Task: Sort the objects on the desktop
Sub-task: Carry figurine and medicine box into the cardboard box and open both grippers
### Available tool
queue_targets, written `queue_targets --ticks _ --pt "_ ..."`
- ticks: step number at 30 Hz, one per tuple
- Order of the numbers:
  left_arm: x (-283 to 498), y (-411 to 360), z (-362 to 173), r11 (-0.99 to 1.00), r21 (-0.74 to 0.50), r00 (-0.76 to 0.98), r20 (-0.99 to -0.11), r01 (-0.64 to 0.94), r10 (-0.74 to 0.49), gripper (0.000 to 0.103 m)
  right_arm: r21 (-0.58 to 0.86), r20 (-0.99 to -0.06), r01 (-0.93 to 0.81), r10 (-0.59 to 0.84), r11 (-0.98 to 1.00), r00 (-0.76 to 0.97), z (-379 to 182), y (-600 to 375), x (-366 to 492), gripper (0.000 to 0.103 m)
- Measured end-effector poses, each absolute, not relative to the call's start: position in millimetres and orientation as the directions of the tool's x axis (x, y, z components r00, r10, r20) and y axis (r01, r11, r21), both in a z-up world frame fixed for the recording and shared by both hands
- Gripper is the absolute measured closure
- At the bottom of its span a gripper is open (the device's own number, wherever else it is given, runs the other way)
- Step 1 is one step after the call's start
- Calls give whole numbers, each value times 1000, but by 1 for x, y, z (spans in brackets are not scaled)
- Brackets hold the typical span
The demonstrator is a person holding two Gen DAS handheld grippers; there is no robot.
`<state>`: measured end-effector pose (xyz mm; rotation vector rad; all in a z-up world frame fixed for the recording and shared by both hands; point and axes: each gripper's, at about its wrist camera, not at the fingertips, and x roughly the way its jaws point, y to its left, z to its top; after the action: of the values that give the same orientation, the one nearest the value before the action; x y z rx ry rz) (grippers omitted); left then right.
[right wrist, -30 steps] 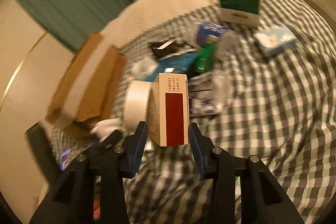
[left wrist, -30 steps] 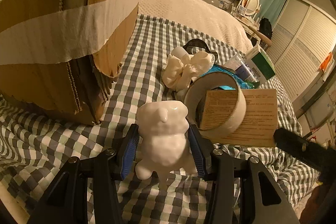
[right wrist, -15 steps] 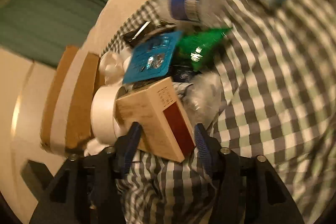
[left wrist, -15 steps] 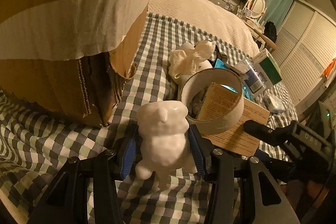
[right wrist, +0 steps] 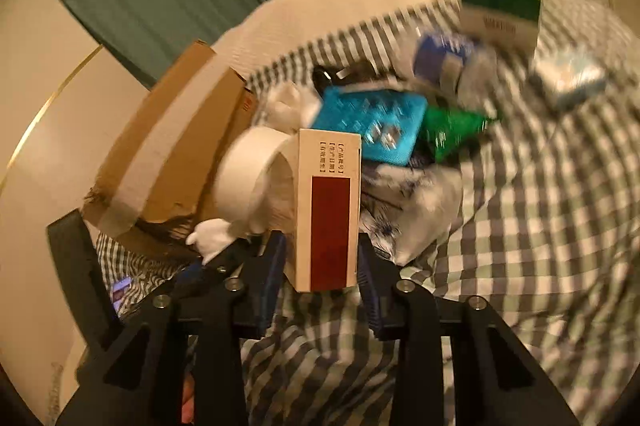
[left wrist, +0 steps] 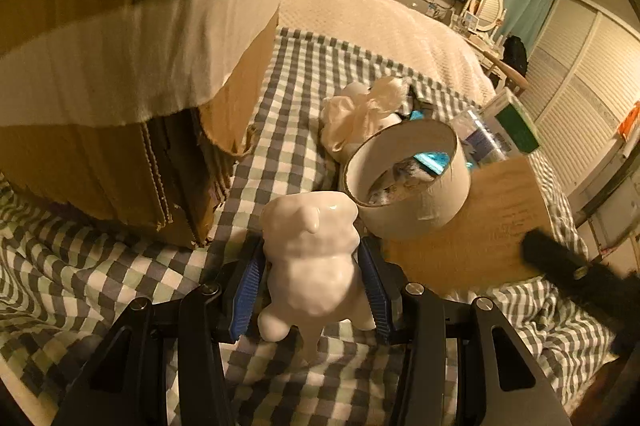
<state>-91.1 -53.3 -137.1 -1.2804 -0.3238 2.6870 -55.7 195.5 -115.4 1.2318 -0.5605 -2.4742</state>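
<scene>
A white figurine point(left wrist: 312, 262) is clamped between the blue pads of the left gripper point(left wrist: 314, 284), its rounded body upright and its feet hanging just above the checked cloth point(left wrist: 304, 74). To the left of it a torn cardboard box point(left wrist: 120, 74) with a broad band of pale tape is seen standing on the cloth. Just beyond the figurine a tape roll point(left wrist: 408, 182) is tilted on its side, its hollow turned toward the camera, and a cream cloth bundle point(left wrist: 360, 114) lies behind the roll.

In the right wrist view a carton point(right wrist: 328, 210) with a dark red panel is held upright between the fingers of the right gripper point(right wrist: 322, 278). Its jaws are closing, and both pads are seen against the carton's sides. The carton's brown side point(left wrist: 480, 226) is touched by the tape roll point(right wrist: 244, 178), which leans against it on the left. One black finger of the right gripper point(left wrist: 568, 266) is visible at the right edge of the left wrist view.

Behind the carton a heap of objects is spread on the cloth: a blue packet point(right wrist: 372, 122), a green wrapper point(right wrist: 452, 130), a blue-labelled bottle point(right wrist: 448, 62), a green-and-white box point(right wrist: 500, 6) and a pale blue pack point(right wrist: 572, 78). This part of the view is blurred, so finer detail cannot be told.
</scene>
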Motion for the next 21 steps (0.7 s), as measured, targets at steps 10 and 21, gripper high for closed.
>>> queue_targets --ticks 10,21 --pt "-59 -59 -80 -960 -255 -694 -671 -114 260 54 268 -732 143 -298 -953 -613 -47 205 -13 74" --pt "-65 -147 42 -949 -295 -828 -499 -116 257 54 152 -625 285 -316 -946 -714 75 154 9 74"
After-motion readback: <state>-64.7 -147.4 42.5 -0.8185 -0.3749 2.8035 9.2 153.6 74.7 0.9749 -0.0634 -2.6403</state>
